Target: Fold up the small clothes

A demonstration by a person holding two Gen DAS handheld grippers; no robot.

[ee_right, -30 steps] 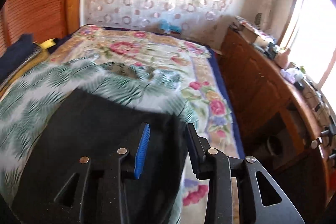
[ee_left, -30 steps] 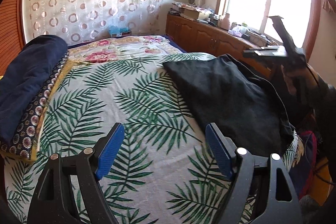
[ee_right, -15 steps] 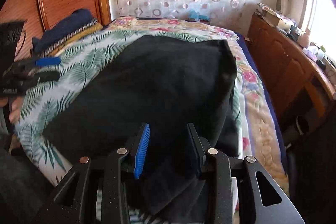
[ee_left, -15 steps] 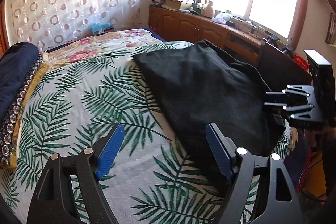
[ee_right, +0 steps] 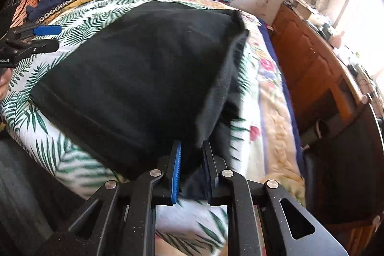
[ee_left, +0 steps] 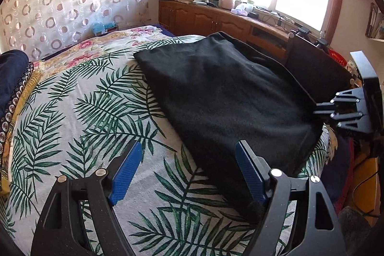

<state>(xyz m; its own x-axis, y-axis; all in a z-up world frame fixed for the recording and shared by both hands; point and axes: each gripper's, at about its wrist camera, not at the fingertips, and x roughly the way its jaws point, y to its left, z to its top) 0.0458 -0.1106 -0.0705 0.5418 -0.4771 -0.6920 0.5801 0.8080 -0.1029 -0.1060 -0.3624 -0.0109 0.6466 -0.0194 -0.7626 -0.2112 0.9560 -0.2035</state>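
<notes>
The black garment (ee_left: 230, 102) looks soft and limp, likely to sag; the right claw (ee_right: 190, 169) has just closed, clamping its near corner; the left claw (ee_left: 184, 174) gapes empty beside the opposite edge, the next hold.

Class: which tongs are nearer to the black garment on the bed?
Right. The right tongs clamp the black garment at its corner; the left tongs hover open beside its near edge.

Black tool (ee_left: 186, 174), blue pads (ee_left: 125, 176), silver screws
</notes>
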